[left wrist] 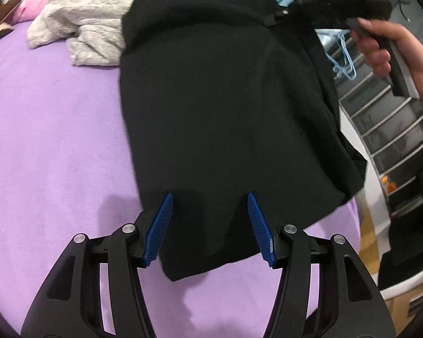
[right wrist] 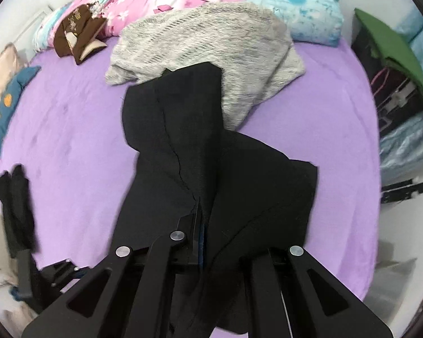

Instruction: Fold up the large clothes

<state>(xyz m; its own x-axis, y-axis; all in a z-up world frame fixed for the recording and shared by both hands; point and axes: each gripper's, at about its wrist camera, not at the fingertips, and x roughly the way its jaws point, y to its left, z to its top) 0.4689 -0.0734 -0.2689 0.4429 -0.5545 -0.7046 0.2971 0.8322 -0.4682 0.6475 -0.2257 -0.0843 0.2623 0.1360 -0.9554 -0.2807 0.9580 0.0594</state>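
The black garment hangs over the purple bed, half doubled and not yet flat. The right tool is clenched on its edge; the left tool is released, straddling the lower hem. A grey sweater waits unfolded.

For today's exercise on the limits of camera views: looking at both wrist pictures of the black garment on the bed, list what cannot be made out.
- Right wrist view: the right tongs pads, buried in the black garment.
- Left wrist view: part of the grey sweater, covered by the garment.
- Right wrist view: dark item at the left edge, blurred, unidentifiable.
- Left wrist view: the garment's type; its folds hide its shape.
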